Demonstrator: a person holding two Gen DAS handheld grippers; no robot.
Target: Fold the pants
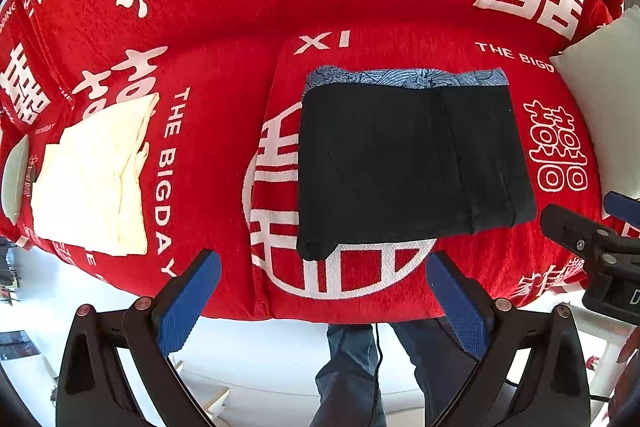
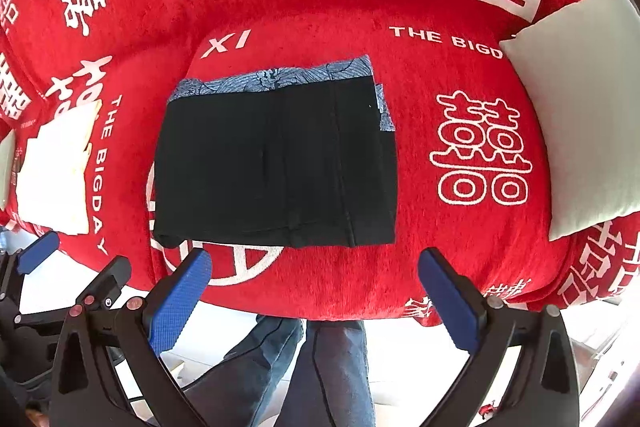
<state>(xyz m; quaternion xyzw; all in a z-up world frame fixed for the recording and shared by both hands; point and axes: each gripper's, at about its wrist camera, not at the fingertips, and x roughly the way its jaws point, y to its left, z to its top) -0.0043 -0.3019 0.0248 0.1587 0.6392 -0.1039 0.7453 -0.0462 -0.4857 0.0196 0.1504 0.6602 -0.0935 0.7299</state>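
- While the left wrist view looks down over the red sofa cover [image 1: 208, 147], the black pants [image 1: 408, 163] lie on the seat as a compact folded rectangle, which I judge means the folding is done or nearly so.
- A blue patterned strip [image 1: 404, 77] shows along the far edge of the pants; whether it is a lining, a waistband or a separate cloth I cannot tell.
- The left claw [image 1: 324, 291] hangs over the front edge of the seat, jaws wide apart and holding nothing, just short of the pants' near edge.
- A cream folded cloth [image 1: 92, 179] sits well apart to the left, likely set aside as finished work.
- At the right edge the other claw is cut off by the frame.
- From the right wrist view, the pants [image 2: 272, 163] sit in the middle of the seat, squared to the cushion front.
- The right claw [image 2: 316, 291] is likewise spread open and empty, near the front hem but not touching it.
- A pale pillow [image 2: 580, 115] leans at the right end of the sofa, clear of the working area.
- The person's legs in jeans [image 2: 320, 367] stand below the seat edge; the layers inside the fold are hidden, and the black fabric swallows most crease detail.
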